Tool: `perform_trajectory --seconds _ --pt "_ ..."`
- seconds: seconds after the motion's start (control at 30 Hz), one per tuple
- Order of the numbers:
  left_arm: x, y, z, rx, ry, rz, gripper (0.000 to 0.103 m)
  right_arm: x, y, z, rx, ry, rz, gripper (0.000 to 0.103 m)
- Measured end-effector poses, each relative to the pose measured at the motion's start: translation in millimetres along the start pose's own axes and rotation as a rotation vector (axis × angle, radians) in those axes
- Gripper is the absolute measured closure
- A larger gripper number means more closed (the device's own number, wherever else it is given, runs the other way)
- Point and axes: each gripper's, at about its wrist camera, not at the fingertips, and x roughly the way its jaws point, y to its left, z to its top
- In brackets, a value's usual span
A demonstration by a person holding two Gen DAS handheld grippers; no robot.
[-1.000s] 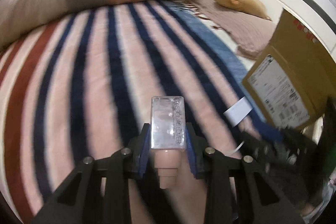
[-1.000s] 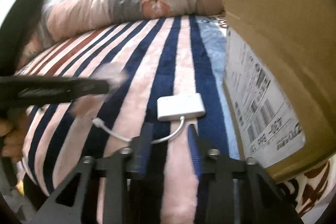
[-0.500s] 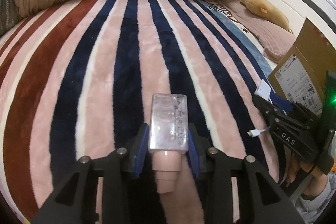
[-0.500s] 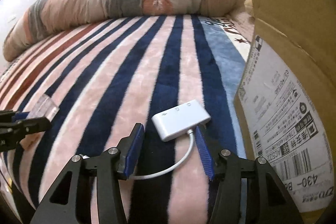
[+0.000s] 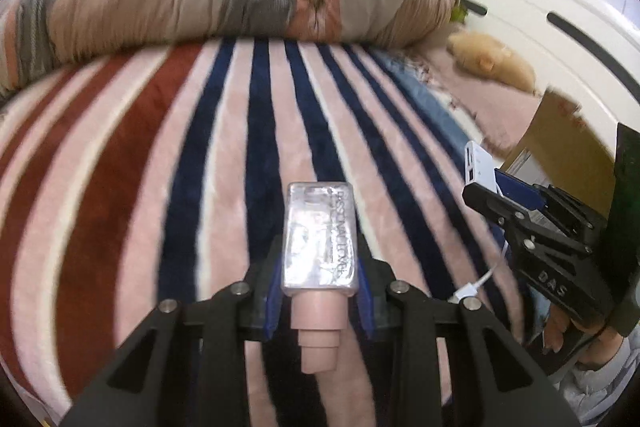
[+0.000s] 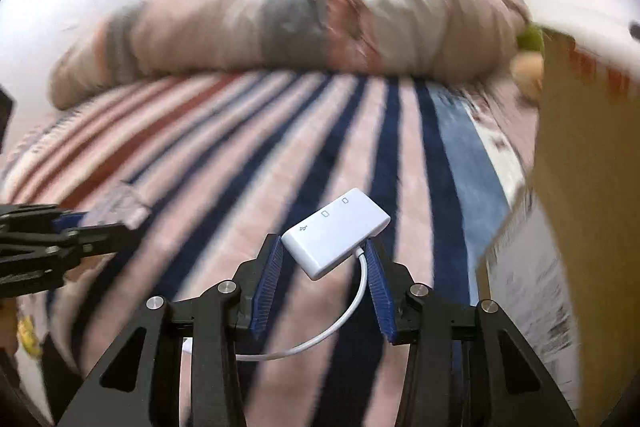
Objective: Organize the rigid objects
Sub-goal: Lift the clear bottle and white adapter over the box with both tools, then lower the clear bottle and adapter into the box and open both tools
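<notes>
Clear rectangular bottle with a pink stepped cap (image 5: 319, 239) sits pinched between the left gripper (image 5: 319, 279) fingers above the striped plush blanket (image 5: 224, 163). The right gripper (image 6: 325, 259) clasps a white adapter hub (image 6: 336, 231) beside a cardboard box (image 6: 584, 187).

A blanket (image 5: 168, 163) striped pink, navy and rust is seen; a white adapter (image 6: 335, 231), a brown cardboard box (image 6: 588, 187).

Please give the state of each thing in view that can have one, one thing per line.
Left gripper: shut on the bottle.
Bottle: held, cap toward the camera.
Right gripper: shut on the adapter.
Adapter: held, tilted, cable hanging loose.
Box: upright on the blanket; whether open, hidden.
</notes>
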Motion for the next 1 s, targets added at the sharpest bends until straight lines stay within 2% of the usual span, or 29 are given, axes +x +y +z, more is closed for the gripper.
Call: perform_trajectory --seconds 0.13,0.23,0.37,0.47,0.67,0.83,0.9,1.0 --pt "-37.4 -15.2 19.0 0.04 -0.066 -0.009 0.075 -48.9 7.9 31.9 -0.037 -0.113 0.057 0.065" --pt "-58.7 -35.0 30.6 0.082 -0.106 -0.023 0.075 -85.7 -5.3 53.0 -0.023 -0.191 0.072 0.065" --pt "-72.7 -66.1 47.0 0.132 -0.136 -0.059 0.075 -128.2 -43.1 69.3 0.027 -0.254 0.015 0.065" --pt "-75.3 -97.3 57.7 0.178 -0.148 -0.095 0.075 -144.2 -85.7 72.4 0.093 -0.229 -0.032 0.065" --pt "-66.0 -161.5 75.8 0.266 -0.146 -0.158 0.075 -138.2 -157.8 43.7 0.171 -0.065 -0.108 0.064" --pt "-51.8 -211.0 84.0 0.326 -0.122 -0.197 0.075 -124.6 -181.7 24.5 0.158 0.017 -0.13 0.064" --pt "-46.4 -228.4 86.0 0.347 -0.111 -0.213 0.075 -121.0 -185.0 19.8 0.146 0.035 -0.146 0.064" --pt "-36.0 -249.6 90.6 0.374 -0.093 -0.223 0.075 -120.2 -191.5 13.6 0.145 0.037 -0.125 0.062"
